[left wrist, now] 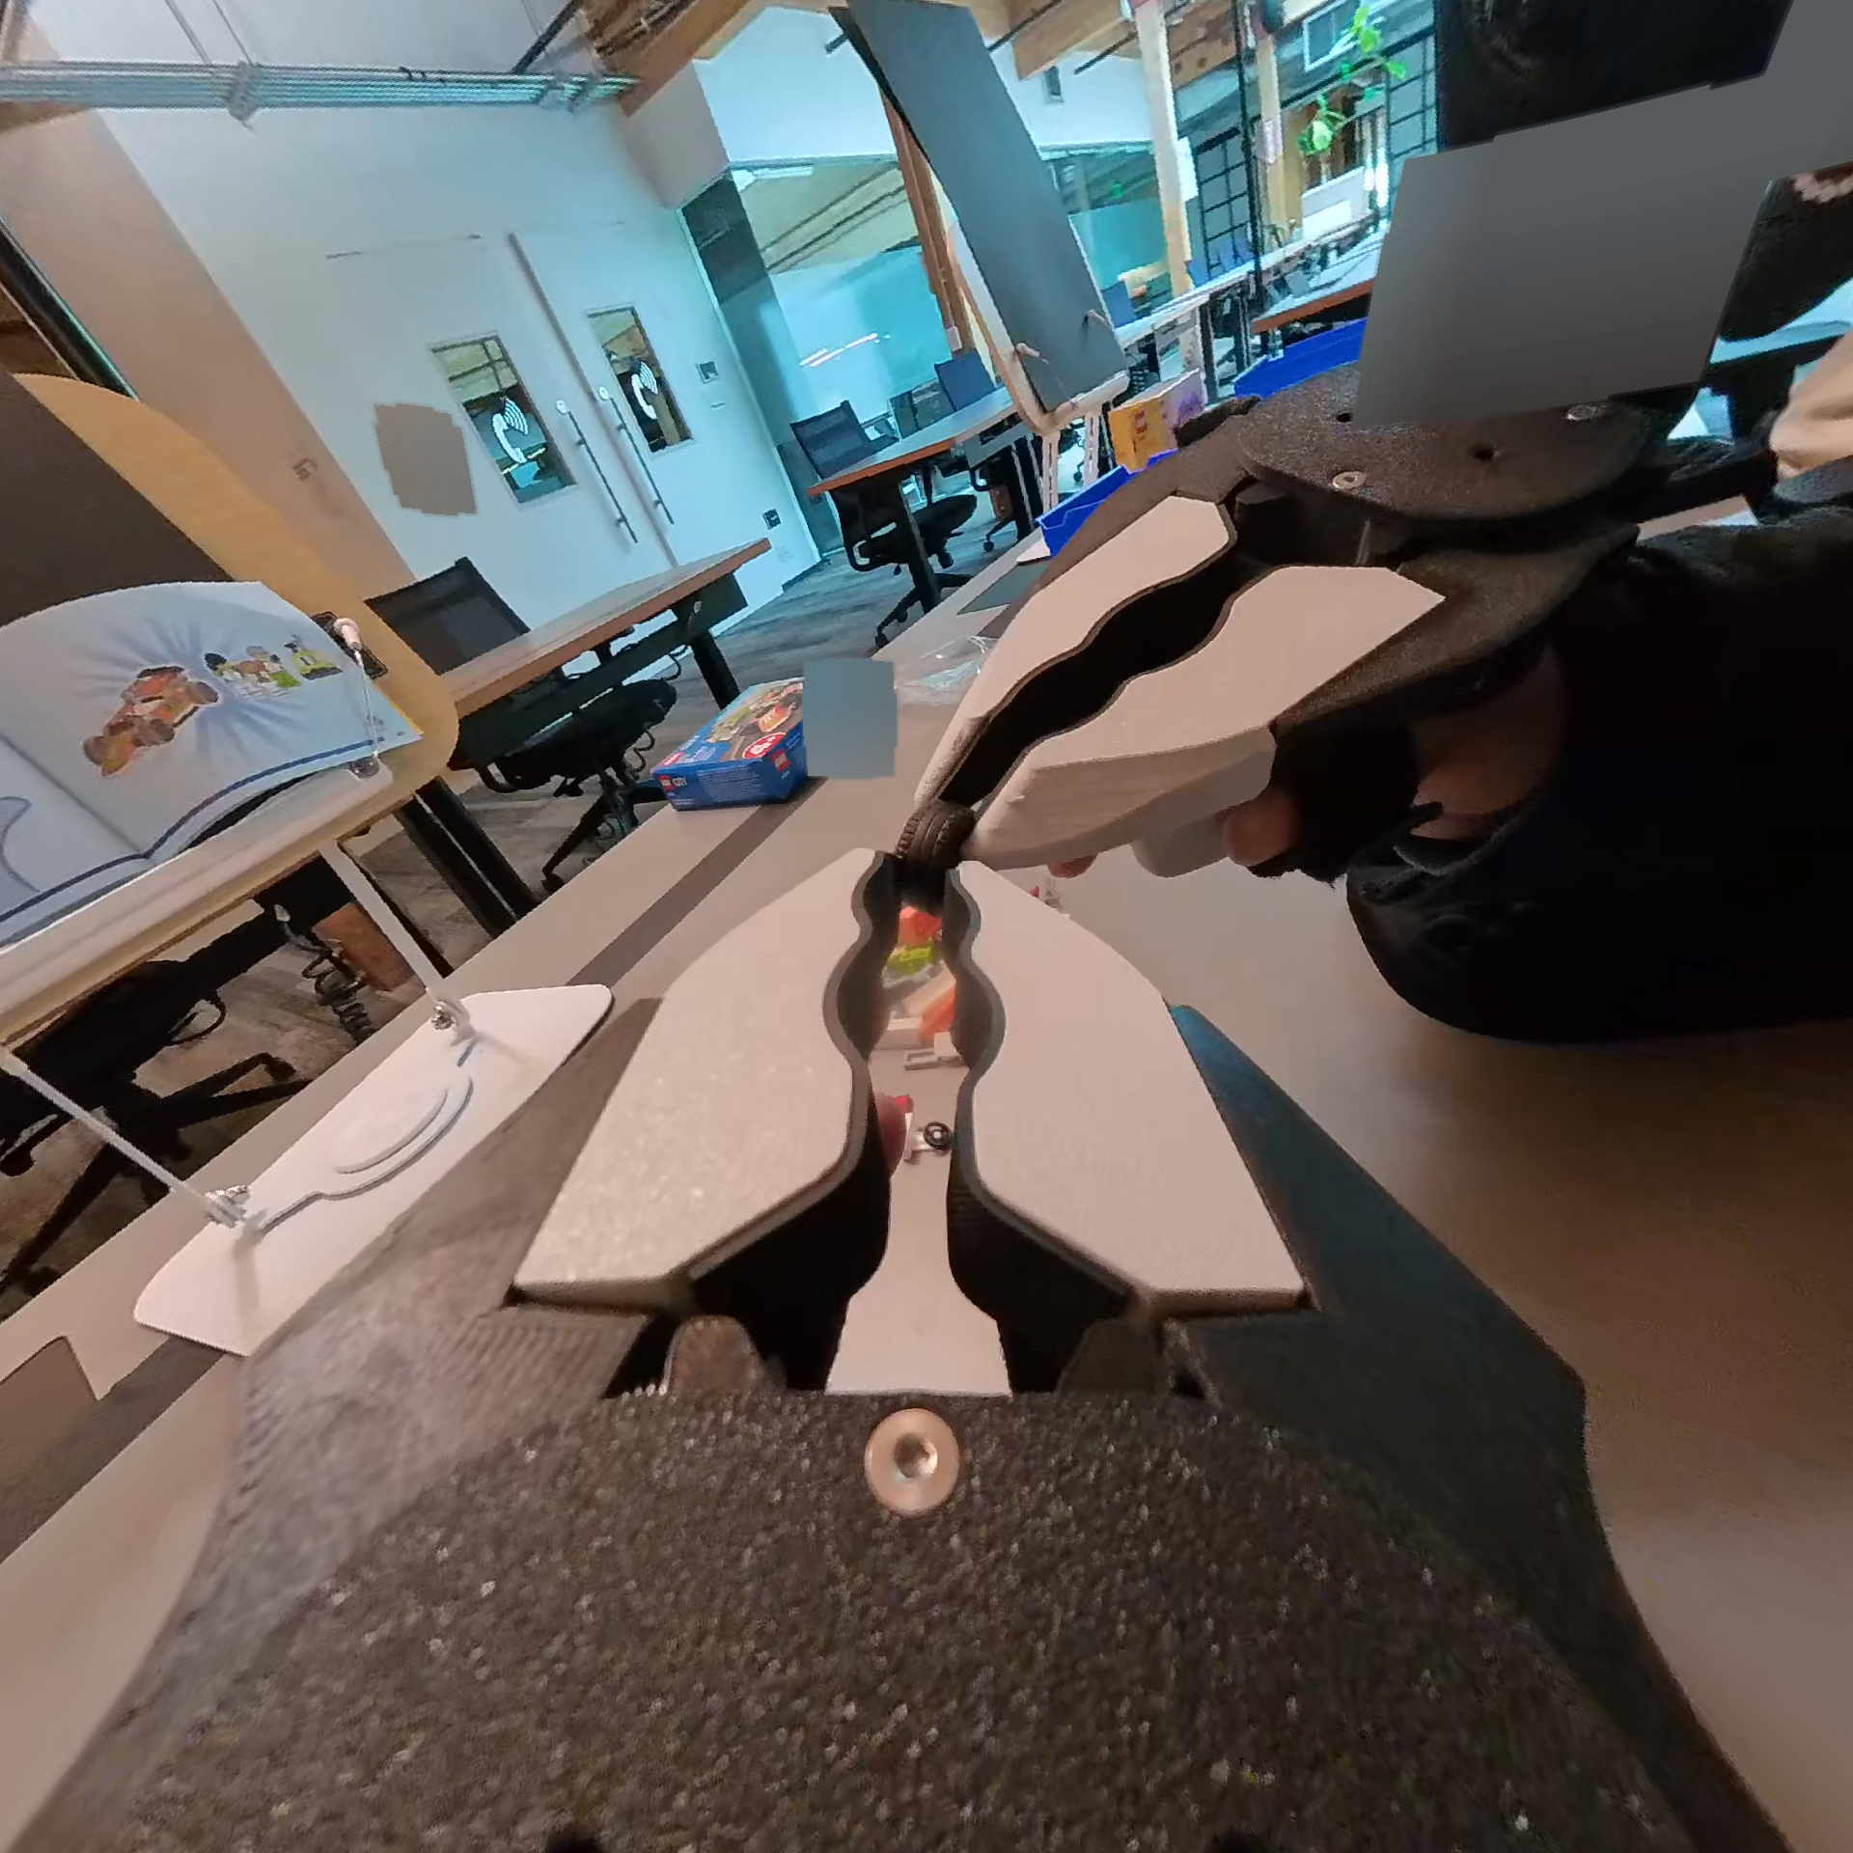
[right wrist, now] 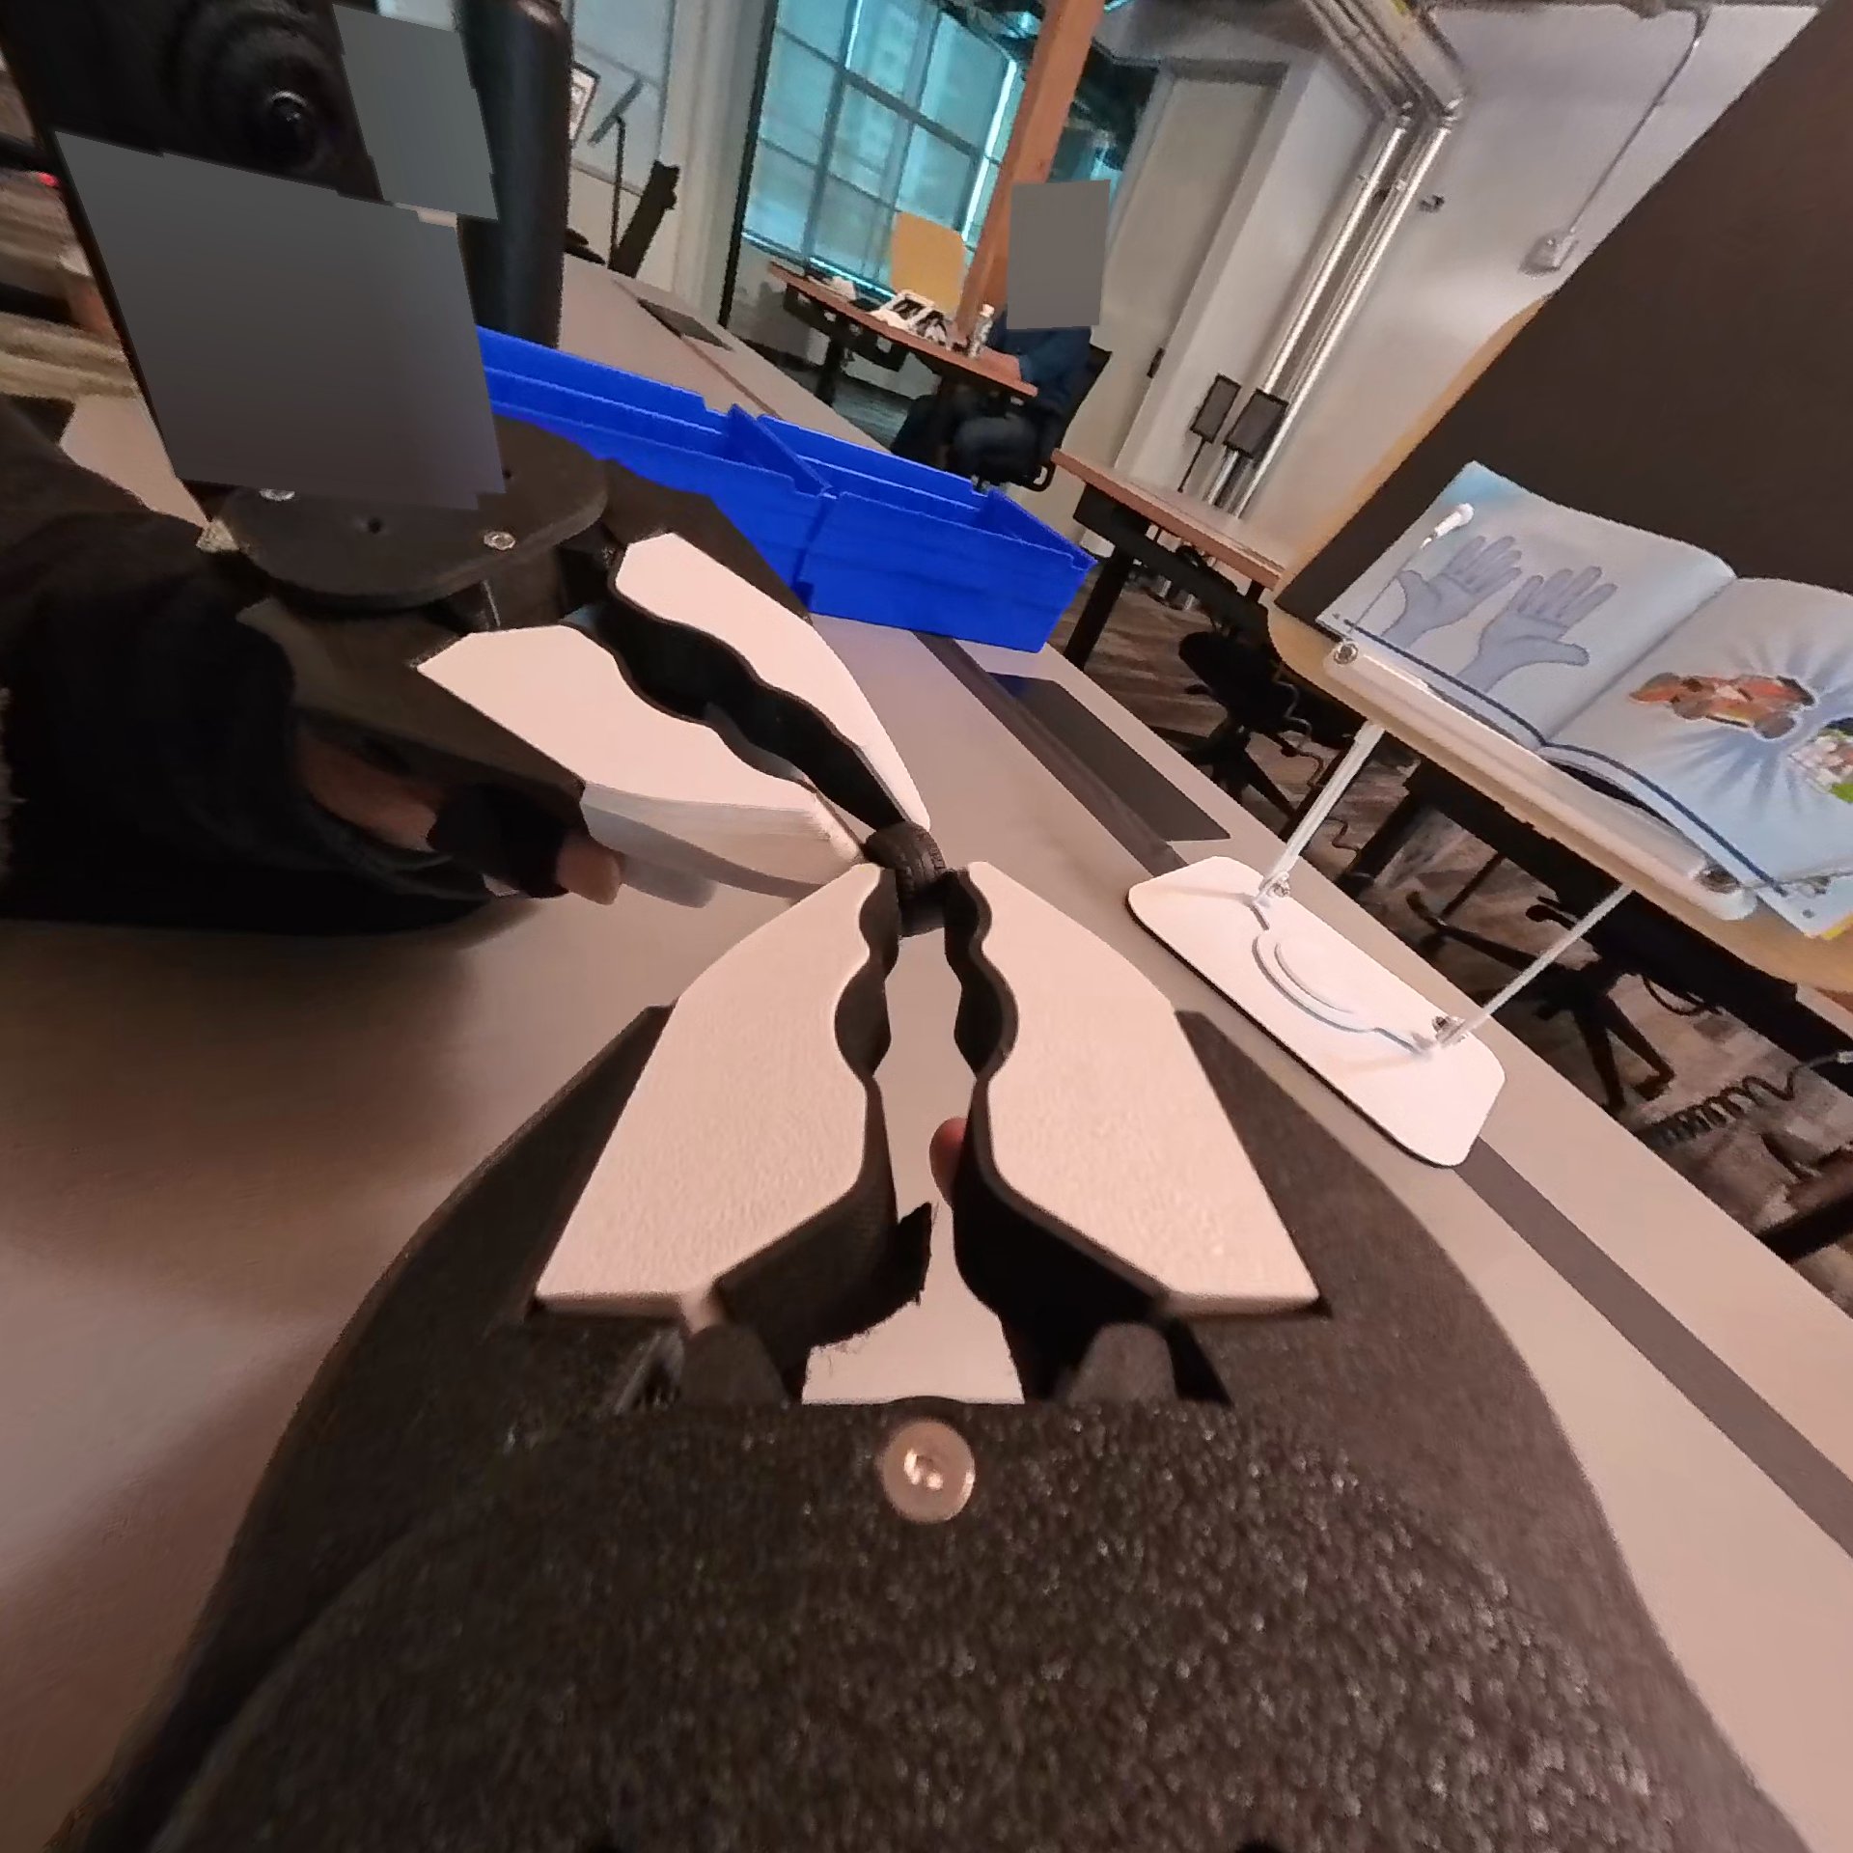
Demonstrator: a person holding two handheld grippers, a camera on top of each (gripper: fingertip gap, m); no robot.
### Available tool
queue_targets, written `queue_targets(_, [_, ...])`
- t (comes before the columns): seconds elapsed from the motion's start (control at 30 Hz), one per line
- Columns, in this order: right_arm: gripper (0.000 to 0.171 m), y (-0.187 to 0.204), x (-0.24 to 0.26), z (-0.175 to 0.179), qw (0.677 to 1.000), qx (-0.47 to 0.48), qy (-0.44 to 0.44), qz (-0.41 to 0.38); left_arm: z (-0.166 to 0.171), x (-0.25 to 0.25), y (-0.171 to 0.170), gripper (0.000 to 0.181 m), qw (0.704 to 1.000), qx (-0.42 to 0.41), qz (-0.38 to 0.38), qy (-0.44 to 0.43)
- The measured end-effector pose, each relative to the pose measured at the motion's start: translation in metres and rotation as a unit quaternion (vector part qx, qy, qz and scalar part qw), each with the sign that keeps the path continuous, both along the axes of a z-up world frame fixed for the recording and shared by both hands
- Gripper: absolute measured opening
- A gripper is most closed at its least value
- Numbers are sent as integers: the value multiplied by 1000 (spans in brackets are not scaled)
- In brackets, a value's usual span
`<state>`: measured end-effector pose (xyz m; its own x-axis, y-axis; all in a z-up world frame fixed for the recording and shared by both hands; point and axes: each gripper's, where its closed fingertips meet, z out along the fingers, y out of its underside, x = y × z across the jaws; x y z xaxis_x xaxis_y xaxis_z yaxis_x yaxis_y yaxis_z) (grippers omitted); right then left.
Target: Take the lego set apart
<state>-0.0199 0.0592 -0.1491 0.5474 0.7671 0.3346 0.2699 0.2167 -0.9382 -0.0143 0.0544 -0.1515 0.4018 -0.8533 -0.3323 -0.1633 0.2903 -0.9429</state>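
Both grippers' fingers [left wrist: 882,882] apparently pinching one tyre [left wrist: 935,834]

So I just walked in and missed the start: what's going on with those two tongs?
A person in black fingerless gloves holds a pair of tongs in each hand over the grey table. Both the left tongs and the right tongs are pinched on one small black rubber lego tyre, tip to tip, apparently to pull it apart. Loose coloured lego pieces lie on the table below. An open instruction booklet sits on a white stand nearby.
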Motion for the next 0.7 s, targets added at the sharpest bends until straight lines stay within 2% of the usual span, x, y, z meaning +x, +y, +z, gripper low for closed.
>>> queue_targets(0.43, [8, 4, 2, 1, 998, -17, 21, -53, 0, -3, 3, 7, 1000, -10, 19, -6])
queue_targets(0.7, [8, 6, 5, -12, 994, -44, 24, -97, -14, -2, 5, 6, 999, -28, 6, 20])
